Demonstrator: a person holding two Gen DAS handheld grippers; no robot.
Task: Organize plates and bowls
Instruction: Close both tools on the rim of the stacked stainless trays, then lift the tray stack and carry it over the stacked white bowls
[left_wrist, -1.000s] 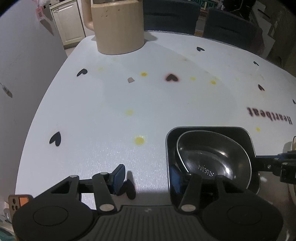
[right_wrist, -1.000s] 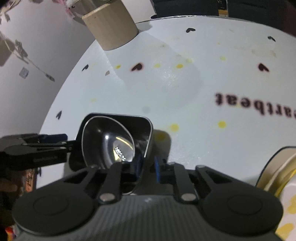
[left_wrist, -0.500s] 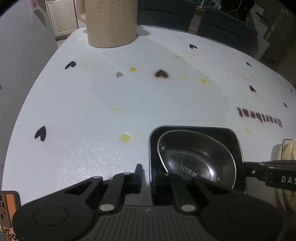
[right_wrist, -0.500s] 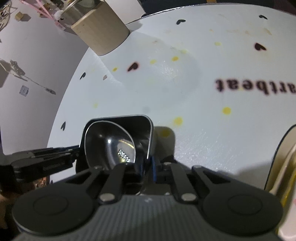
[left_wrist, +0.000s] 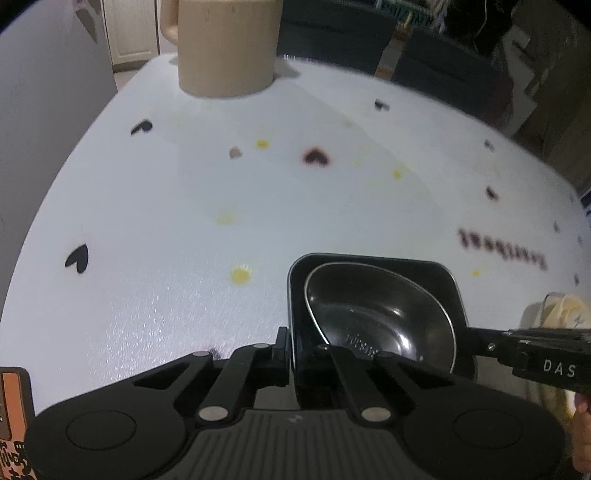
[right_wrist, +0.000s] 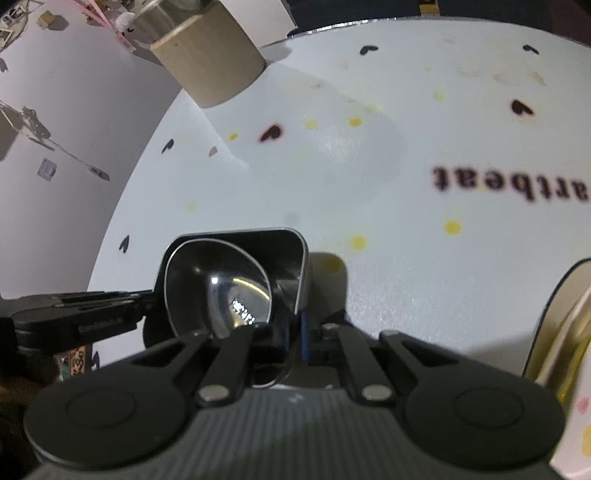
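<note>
A black square dish (left_wrist: 369, 259) sits on the white table with a steel bowl (left_wrist: 380, 317) tilted inside it. My left gripper (left_wrist: 291, 347) is shut on the dish's near left wall, one finger outside and one inside. In the right wrist view the same dish (right_wrist: 236, 236) and bowl (right_wrist: 221, 280) lie just ahead. There my right gripper (right_wrist: 295, 332) is shut on the dish's right wall. Each gripper shows in the other's view: the right gripper (left_wrist: 476, 341) at the dish's right side, the left gripper (right_wrist: 147, 299) at its left side.
A beige cylindrical container (left_wrist: 225, 48) stands at the table's far left corner. A yellowish plate (right_wrist: 561, 314) lies close on the right. Dark chairs (left_wrist: 332, 33) line the far edge. A grey wall (left_wrist: 44, 110) runs along the left. An orange box (left_wrist: 13, 406) sits at the near left.
My left jaws went from wide open beside the dish to shut on its left wall. My right jaws closed the last small gap on the right wall.
</note>
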